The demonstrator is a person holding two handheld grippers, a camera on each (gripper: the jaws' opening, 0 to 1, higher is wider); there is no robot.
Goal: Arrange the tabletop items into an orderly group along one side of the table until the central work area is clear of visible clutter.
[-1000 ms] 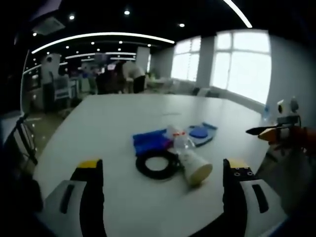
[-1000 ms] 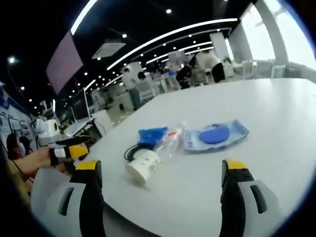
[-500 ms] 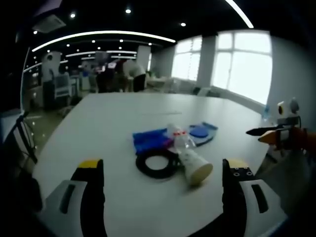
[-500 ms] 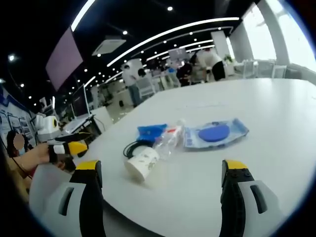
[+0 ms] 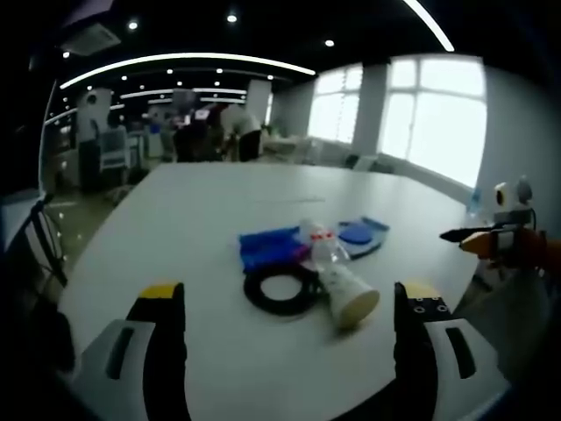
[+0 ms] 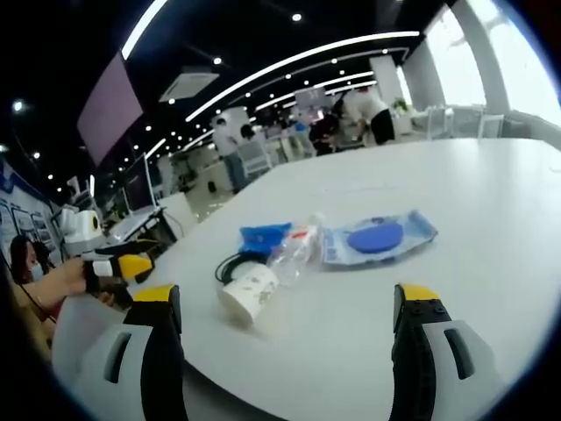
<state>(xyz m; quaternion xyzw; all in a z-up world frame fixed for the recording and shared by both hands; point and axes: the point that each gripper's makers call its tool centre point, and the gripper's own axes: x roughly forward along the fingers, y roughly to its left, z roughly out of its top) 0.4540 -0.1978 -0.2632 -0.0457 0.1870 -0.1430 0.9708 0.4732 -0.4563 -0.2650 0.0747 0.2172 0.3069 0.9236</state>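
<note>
A small heap lies mid-table: a blue cloth [image 5: 270, 248], a black cable coil [image 5: 281, 292], a clear plastic bottle [image 5: 319, 246] on its side, a white paper cup [image 5: 351, 296] tipped over, and a clear packet with a blue disc [image 5: 356, 235]. My left gripper [image 5: 289, 351] is open and empty, short of the coil. In the right gripper view the cup [image 6: 248, 294], bottle [image 6: 294, 247], cloth [image 6: 264, 235], coil [image 6: 227, 264] and packet [image 6: 378, 239] lie ahead of my open, empty right gripper [image 6: 285, 351]. Each gripper shows in the other's view: right gripper [image 5: 487, 239], left gripper [image 6: 123, 267].
The white table [image 5: 193, 210] is wide, and its near edge curves below the jaws. A person's hand [image 6: 61, 282] holds the left gripper off the table's side. People and desks [image 5: 206, 132] stand far behind, with bright windows [image 5: 438, 114] at the right.
Both views have shifted only slightly with the hands. The items on the table lie where they were, and both grippers stay open.
</note>
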